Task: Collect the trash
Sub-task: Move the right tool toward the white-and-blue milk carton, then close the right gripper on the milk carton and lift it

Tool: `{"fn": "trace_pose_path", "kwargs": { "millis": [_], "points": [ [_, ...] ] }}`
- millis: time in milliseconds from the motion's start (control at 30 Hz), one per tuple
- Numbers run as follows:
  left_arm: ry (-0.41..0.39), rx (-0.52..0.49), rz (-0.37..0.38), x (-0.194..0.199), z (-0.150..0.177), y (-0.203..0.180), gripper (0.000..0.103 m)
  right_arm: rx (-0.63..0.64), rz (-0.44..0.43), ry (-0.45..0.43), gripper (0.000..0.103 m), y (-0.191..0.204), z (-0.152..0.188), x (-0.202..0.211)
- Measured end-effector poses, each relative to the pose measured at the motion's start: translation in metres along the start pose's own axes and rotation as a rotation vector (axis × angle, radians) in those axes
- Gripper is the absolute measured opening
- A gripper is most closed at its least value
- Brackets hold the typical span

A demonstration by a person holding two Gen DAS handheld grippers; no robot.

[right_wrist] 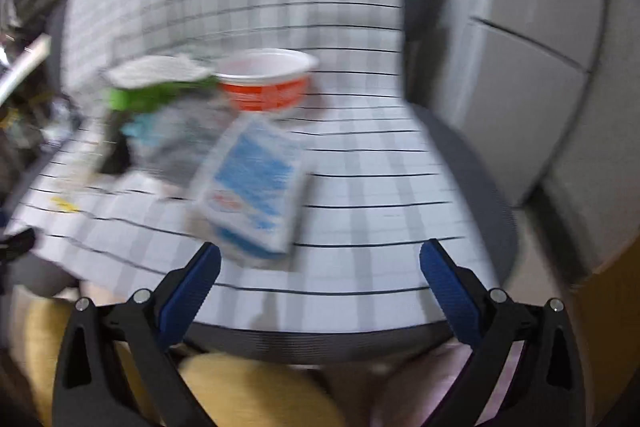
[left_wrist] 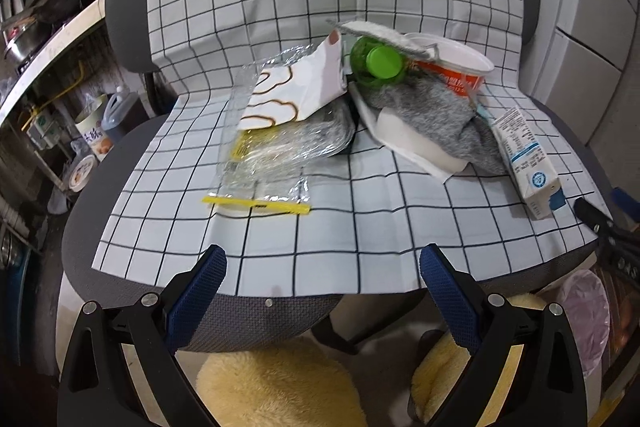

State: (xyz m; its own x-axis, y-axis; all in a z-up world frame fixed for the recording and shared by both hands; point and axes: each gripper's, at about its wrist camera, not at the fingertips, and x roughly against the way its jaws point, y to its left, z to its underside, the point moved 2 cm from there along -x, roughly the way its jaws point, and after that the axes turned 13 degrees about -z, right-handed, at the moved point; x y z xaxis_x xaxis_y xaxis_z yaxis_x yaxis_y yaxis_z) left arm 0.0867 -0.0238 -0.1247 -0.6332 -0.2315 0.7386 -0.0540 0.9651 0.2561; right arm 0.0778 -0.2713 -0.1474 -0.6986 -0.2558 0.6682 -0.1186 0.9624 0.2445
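1. Covering the chair (left_wrist: 92, 259) seat and back, a white cloth (left_wrist: 360, 239) with a black grid carries all the trash; every place below is given relative to the orange-and-white cup (left_wrist: 452, 69).
2. A clear plastic bag (left_wrist: 280, 143) with a yellow strip lies well to the left of the cup, nearer the seat's front edge, with a white wrapper (left_wrist: 296, 91) on top of it.
3. A grey cloth (left_wrist: 424, 111) lies against the cup's front, over a white napkin (left_wrist: 404, 143).
4. A blue-and-white carton (left_wrist: 528, 163) lies on its side in front of the cup and to its right.
5. A green bottle (left_wrist: 376, 61) rests just left of the cup, touching it.
6. The left claw (left_wrist: 320, 259) hangs wide and empty over the seat's front edge.
7. The right claw (right_wrist: 320, 259), blurred, is also spread wide and empty, just short of the carton (right_wrist: 252, 191), with the cup (right_wrist: 266, 79) beyond.
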Motion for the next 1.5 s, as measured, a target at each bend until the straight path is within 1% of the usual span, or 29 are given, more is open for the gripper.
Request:
{"fn": "trace_pose_path", "kwargs": {
  "millis": [33,100,167,233,267,300,333,400,500,567,600,700,800,833,933,1067,1167,1200,1233,1267,1300,1400,1467,1500],
  "points": [
    [-0.009,-0.003,0.0,0.0,0.0,-0.002,0.096,0.0,-0.053,-0.005,0.097,0.007,0.0,-0.002],
    [-0.019,-0.004,0.001,0.0,0.0,-0.003,0.096,-0.012,-0.122,-0.018,0.095,0.016,-0.003,-0.006],
    [-0.015,-0.004,0.004,-0.001,-0.001,-0.005,0.096,-0.052,-0.144,-0.029,0.093,0.02,-0.007,-0.014],
    [-0.011,-0.006,0.015,-0.002,-0.001,-0.007,0.096,-0.129,-0.185,-0.04,0.091,0.014,-0.012,-0.024],
    [-0.009,-0.007,0.019,-0.002,-0.001,-0.007,0.096,-0.17,-0.194,-0.043,0.084,0.009,-0.013,-0.029],
    [-0.006,-0.012,0.023,-0.003,-0.001,-0.009,0.096,-0.229,-0.208,-0.044,0.079,0.002,-0.015,-0.036],
    [-0.006,-0.015,0.026,-0.003,0.0,-0.01,0.096,-0.261,-0.218,-0.042,0.074,-0.002,-0.015,-0.04],
    [-0.006,-0.022,0.028,-0.004,0.0,-0.011,0.096,-0.337,-0.257,-0.031,0.075,-0.011,-0.015,-0.053],
    [-0.004,-0.025,0.036,-0.005,-0.001,-0.014,0.096,-0.348,-0.265,-0.002,0.079,-0.011,-0.013,-0.063],
    [0.004,-0.026,0.04,-0.005,-0.001,-0.015,0.096,-0.359,-0.251,0.014,0.079,-0.014,-0.01,-0.071],
    [0.008,-0.026,0.046,-0.005,-0.001,-0.017,0.096,-0.357,-0.244,-0.009,0.079,-0.015,-0.01,-0.07],
    [0.01,-0.035,0.05,-0.003,-0.001,-0.022,0.096,-0.321,-0.205,-0.027,0.077,-0.016,-0.009,-0.062],
    [0.009,-0.033,0.053,-0.001,-0.003,-0.027,0.096,-0.153,-0.091,-0.05,0.076,-0.009,-0.007,-0.038],
    [0.01,-0.029,0.06,0.0,-0.005,-0.029,0.096,-0.126,-0.076,-0.055,0.076,-0.011,-0.004,-0.03],
    [0.002,-0.019,0.102,0.002,-0.012,-0.04,0.095,-0.098,-0.058,-0.07,0.076,-0.024,0.001,-0.008],
    [-0.013,-0.013,0.178,0.002,-0.025,-0.067,0.092,-0.078,-0.052,-0.093,0.076,-0.043,0.01,0.016],
    [-0.013,-0.016,0.203,0.001,-0.03,-0.086,0.091,-0.076,-0.049,-0.103,0.076,-0.054,0.015,0.028],
    [-0.017,-0.015,0.222,0.001,-0.033,-0.094,0.088,-0.072,-0.043,-0.107,0.076,-0.057,0.017,0.032],
    [-0.02,-0.017,0.233,0.001,-0.035,-0.098,0.074,-0.068,-0.035,-0.112,0.076,-0.058,0.018,0.035],
    [-0.027,-0.025,0.26,0.002,-0.04,-0.107,0.065,-0.061,-0.027,-0.114,0.076,-0.059,0.02,0.037],
    [-0.035,-0.029,0.265,0.002,-0.043,-0.113,0.059,-0.058,-0.022,-0.116,0.076,-0.059,0.02,0.038],
    [-0.071,-0.035,0.277,0.003,-0.053,-0.127,0.058,-0.063,-0.018,-0.128,0.076,-0.067,0.021,0.041],
    [-0.068,-0.037,0.281,-0.002,-0.059,-0.135,0.056,-0.07,-0.02,-0.132,0.076,-0.07,0.021,0.042],
    [-0.055,-0.04,0.283,-0.008,-0.062,-0.139,0.054,-0.075,-0.022,-0.132,0.076,-0.072,0.021,0.042]
  ]
}}
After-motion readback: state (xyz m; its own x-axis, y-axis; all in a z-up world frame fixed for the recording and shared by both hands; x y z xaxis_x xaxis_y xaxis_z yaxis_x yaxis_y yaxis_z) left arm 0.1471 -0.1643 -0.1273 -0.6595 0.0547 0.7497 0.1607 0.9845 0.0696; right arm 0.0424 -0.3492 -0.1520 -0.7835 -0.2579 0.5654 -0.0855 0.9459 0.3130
